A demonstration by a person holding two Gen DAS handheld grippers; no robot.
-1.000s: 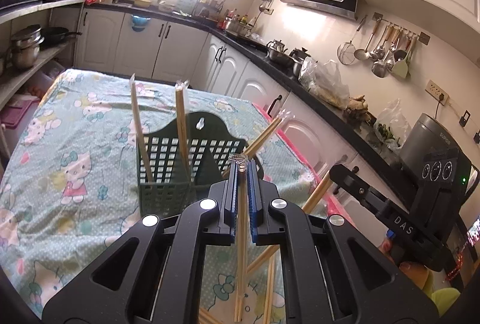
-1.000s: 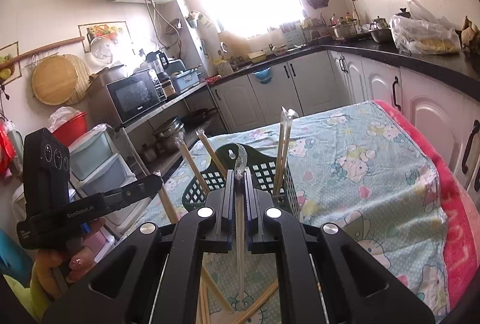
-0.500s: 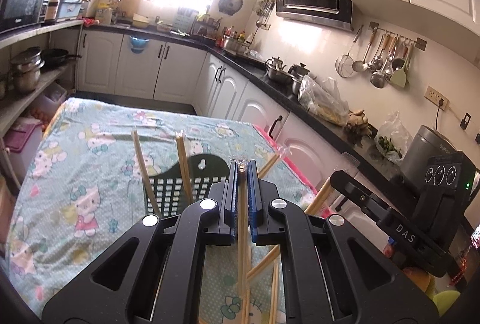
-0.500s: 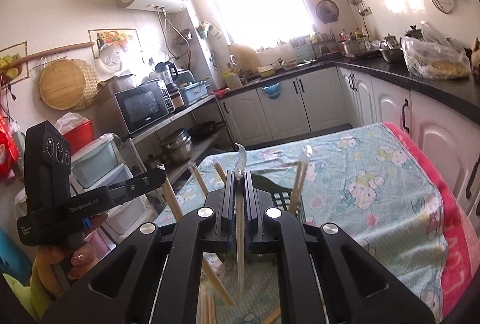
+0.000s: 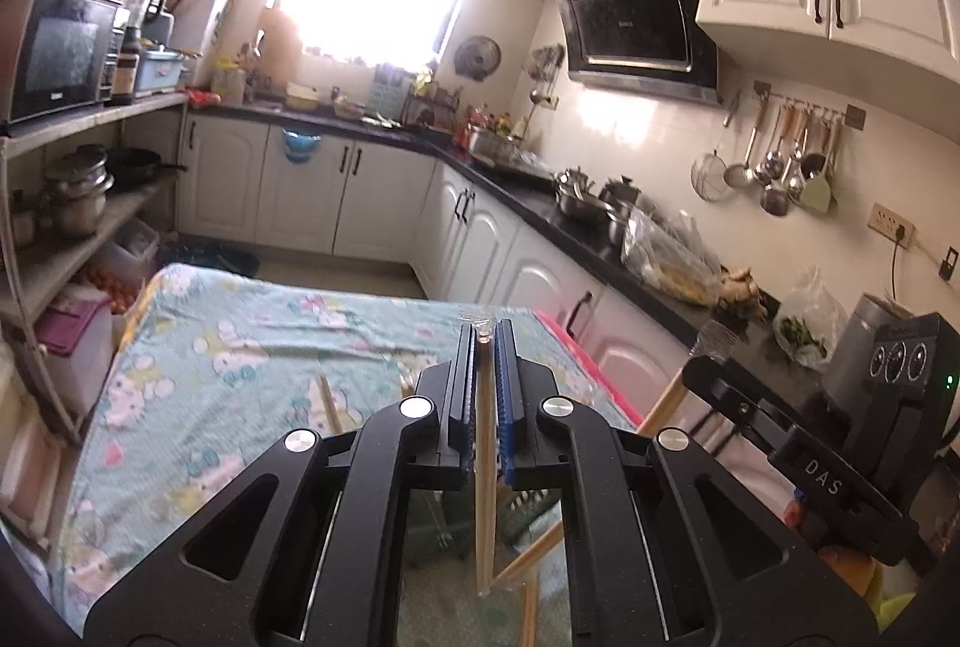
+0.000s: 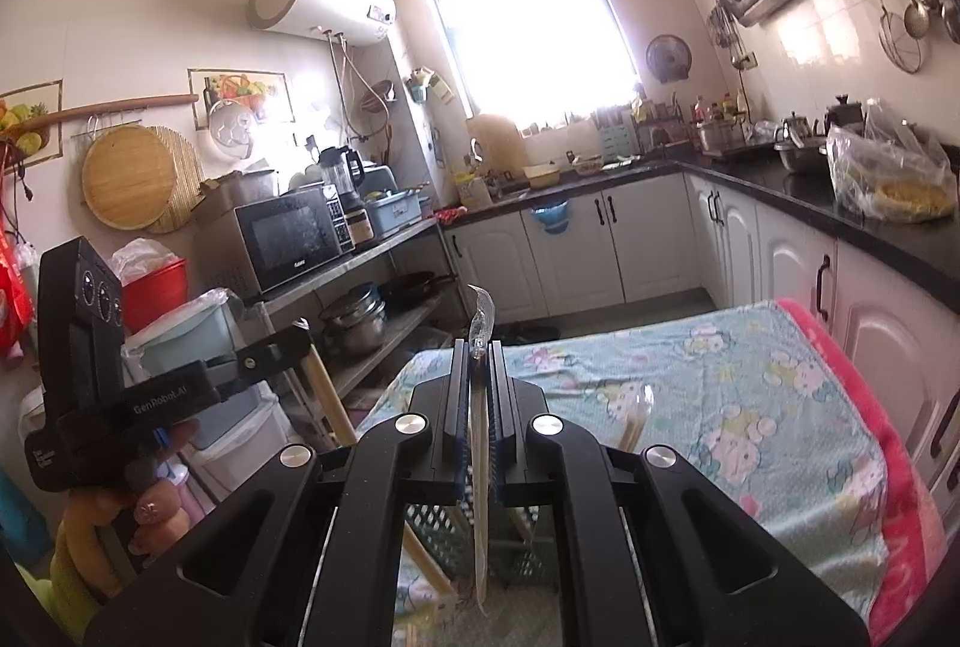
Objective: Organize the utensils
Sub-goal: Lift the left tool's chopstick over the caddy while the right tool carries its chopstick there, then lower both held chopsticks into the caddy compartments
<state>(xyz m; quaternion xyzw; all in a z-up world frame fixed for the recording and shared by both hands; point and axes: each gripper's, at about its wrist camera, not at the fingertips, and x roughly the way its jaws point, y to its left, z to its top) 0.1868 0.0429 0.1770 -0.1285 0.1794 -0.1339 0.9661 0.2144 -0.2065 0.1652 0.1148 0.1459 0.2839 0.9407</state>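
Observation:
My left gripper (image 5: pixel 485 334) is shut on a pair of wrapped wooden chopsticks (image 5: pixel 485 497) that hang down between its jaws. My right gripper (image 6: pixel 479 347) is shut on another pair of chopsticks in clear plastic (image 6: pixel 480 497), the wrapper tip poking up above the jaws. Below both lies the dark green slotted basket (image 6: pixel 441 527), mostly hidden behind the fingers, with chopsticks (image 5: pixel 327 404) standing in it. In the left wrist view the right gripper (image 5: pixel 699 371) shows at the right; in the right wrist view the left gripper (image 6: pixel 300 338) shows at the left, held by a hand.
The table wears a pale green cartoon-print cloth (image 5: pixel 240 359) with a pink edge (image 6: pixel 888 455). White cabinets and a dark counter (image 5: pixel 570 227) run along the right; open shelves with pots (image 5: pixel 78 191) and a microwave (image 6: pixel 288 239) stand on the left.
Both grippers have risen with their chopsticks still clamped. The basket and table have sunk lower in both views; more of the kitchen walls and ceiling shows.

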